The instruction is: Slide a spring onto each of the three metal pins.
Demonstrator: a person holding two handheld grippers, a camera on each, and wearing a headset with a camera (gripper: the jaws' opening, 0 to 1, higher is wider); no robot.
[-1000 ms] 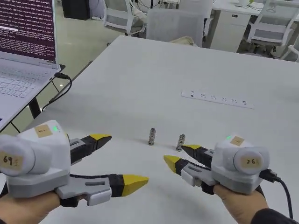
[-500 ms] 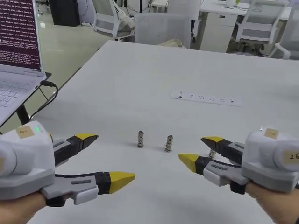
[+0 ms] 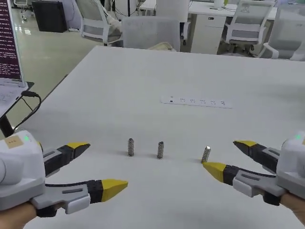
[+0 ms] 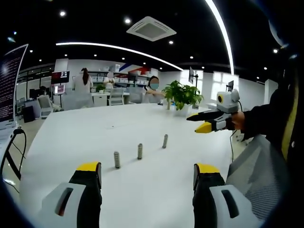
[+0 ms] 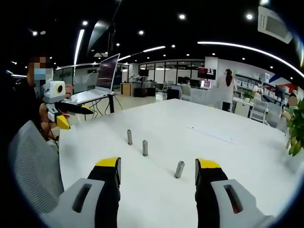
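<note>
Three small metal springs stand in a row on the white table: the left spring (image 3: 131, 147), the middle spring (image 3: 160, 150) and the right spring (image 3: 205, 154), which leans a little. Any pins inside them are hidden. My left gripper (image 3: 97, 164) hovers open at the lower left, short of the row. My right gripper (image 3: 228, 156) is open just right of the leaning spring, with nothing between its fingers. In the left gripper view the springs (image 4: 140, 151) lie ahead of the open jaws. The right gripper view has the leaning spring (image 5: 179, 169) closest.
A white power strip (image 3: 196, 101) lies further back on the table. A laptop (image 3: 7, 71) with a cable sits on a stand off the left edge. Office chairs (image 3: 147, 31) stand beyond the far edge. A potted plant (image 4: 183, 95) stands at the table's end.
My right gripper has drawn back to the right, away from the springs, uncovering the third spring. The head camera has turned right. The left gripper has held its place.
</note>
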